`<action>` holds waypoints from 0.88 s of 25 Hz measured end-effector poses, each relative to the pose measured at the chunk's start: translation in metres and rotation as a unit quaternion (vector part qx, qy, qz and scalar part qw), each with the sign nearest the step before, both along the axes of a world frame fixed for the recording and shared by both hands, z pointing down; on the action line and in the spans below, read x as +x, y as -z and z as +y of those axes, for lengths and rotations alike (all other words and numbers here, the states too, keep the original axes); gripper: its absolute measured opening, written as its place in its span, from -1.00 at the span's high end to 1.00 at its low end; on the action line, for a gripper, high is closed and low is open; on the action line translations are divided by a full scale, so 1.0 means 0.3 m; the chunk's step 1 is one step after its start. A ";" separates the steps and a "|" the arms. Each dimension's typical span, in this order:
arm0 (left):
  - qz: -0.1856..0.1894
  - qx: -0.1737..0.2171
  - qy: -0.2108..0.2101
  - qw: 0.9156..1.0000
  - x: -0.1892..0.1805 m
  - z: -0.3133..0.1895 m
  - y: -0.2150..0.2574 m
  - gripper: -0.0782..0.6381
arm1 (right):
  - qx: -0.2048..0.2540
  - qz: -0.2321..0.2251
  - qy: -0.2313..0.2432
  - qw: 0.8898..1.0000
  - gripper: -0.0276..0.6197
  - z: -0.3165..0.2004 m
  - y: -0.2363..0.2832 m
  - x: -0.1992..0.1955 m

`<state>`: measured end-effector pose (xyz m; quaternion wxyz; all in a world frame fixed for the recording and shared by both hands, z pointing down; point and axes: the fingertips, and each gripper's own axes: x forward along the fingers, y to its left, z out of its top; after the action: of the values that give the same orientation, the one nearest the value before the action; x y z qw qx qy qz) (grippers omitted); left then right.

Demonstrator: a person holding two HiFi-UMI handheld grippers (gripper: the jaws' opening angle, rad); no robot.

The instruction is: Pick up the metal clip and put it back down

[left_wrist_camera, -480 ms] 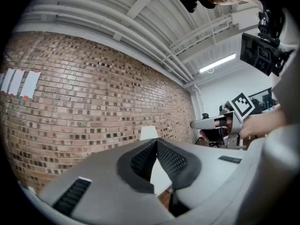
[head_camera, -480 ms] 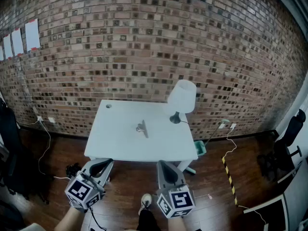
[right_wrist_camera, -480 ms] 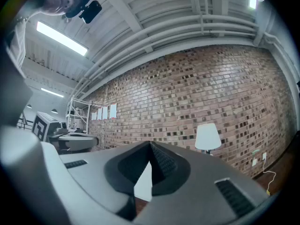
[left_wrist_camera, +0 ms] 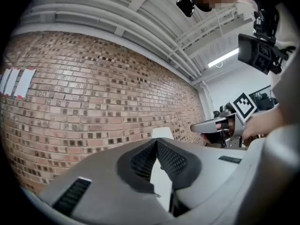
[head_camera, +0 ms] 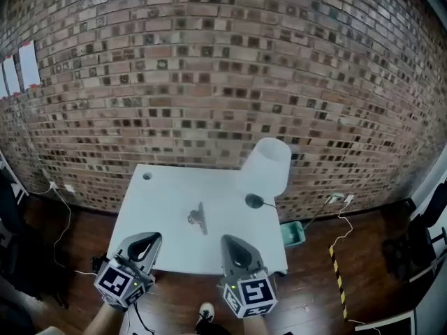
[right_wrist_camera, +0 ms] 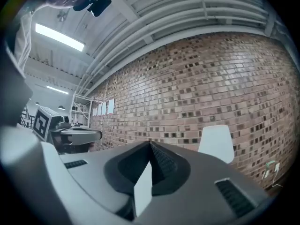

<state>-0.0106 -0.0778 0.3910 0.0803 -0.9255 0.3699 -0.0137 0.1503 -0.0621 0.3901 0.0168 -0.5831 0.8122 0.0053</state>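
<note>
Left claw [head_camera: 145, 239] and right claw [head_camera: 234, 243], each with its jaws pressed together and nothing between them. Both were held side by side at the near edge of the counter [head_camera: 155, 199], pointing level toward the brick wall [head_camera: 209, 75]. Each claw's grey moulded shells met in a point, and ribbed dark pads lined the inner faces.

The metal clip [head_camera: 198, 218] lay flat near the middle of the counter, untouched and well apart from both claws. It was a small grey piece with a long thin arm; finer detail was too small to tell. A table lamp [head_camera: 265, 167] with a smooth white tapered shade and a dark round base stood just beyond and to the right of the clip. The counter top was pale, smooth and bare, with a small round hole near its far left corner.

Likely hazards:
- With the jaws pressed together, a claw brought onto the clip would probably push it rather than take it.
- The low, hard clip could skid on the slick top if the pads pinched it off-centre.
- A wide reach by the right claw might knock the lamp.
</note>
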 end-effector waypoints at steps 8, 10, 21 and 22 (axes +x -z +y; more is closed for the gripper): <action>-0.002 -0.003 0.035 0.999 0.079 -0.252 -0.002 0.81 | -0.022 0.016 0.014 1.000 0.97 -0.252 -0.017 0.095; -0.004 -0.008 0.041 0.999 0.090 -0.296 -0.014 0.81 | -0.025 0.018 0.016 0.999 0.97 -0.298 -0.016 0.112; -0.015 -0.034 0.034 0.999 0.120 -0.436 -0.009 0.81 | -0.033 0.004 0.036 0.999 0.97 -0.459 -0.036 0.086; -0.015 -0.031 0.033 0.999 0.110 -0.448 -0.007 0.81 | -0.034 0.005 0.042 0.998 0.97 -0.467 -0.038 0.071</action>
<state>0.0224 -0.2123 0.3932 0.0564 -0.9147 0.3980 -0.0421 0.1715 -0.2022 0.4016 -0.0074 -0.5483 0.8360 -0.0201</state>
